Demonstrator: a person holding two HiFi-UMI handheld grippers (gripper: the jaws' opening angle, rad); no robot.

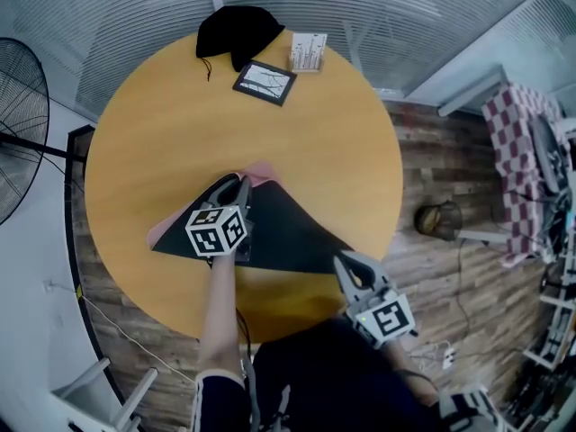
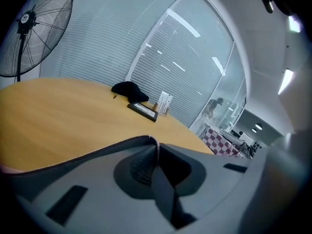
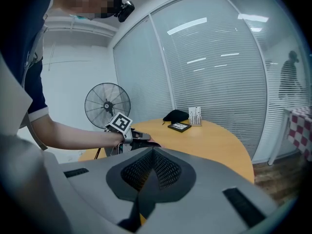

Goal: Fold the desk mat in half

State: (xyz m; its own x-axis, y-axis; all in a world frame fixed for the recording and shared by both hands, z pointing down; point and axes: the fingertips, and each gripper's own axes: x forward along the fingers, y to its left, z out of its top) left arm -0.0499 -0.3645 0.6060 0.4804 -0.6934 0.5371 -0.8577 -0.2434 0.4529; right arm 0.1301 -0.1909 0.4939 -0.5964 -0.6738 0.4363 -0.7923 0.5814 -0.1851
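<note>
The desk mat (image 1: 279, 228) lies on the round wooden table (image 1: 171, 124), black face up, with its pink underside showing along the far and left edges. My left gripper (image 1: 241, 187) is over the mat's far corner and shut on it. In the left gripper view the stitched mat edge (image 2: 97, 150) runs into the closed jaws of that gripper (image 2: 156, 147). My right gripper (image 1: 343, 259) sits at the mat's near right corner. In the right gripper view its jaws (image 3: 153, 152) are together, with a dark strip of mat pinched between them.
At the table's far side lie a black cloth (image 1: 236, 32), a dark framed slab (image 1: 265, 82) and a white card stand (image 1: 308, 51). A standing fan (image 1: 18, 124) is at the left. A basket (image 1: 438, 219) and a checkered cloth (image 1: 517, 151) are at the right.
</note>
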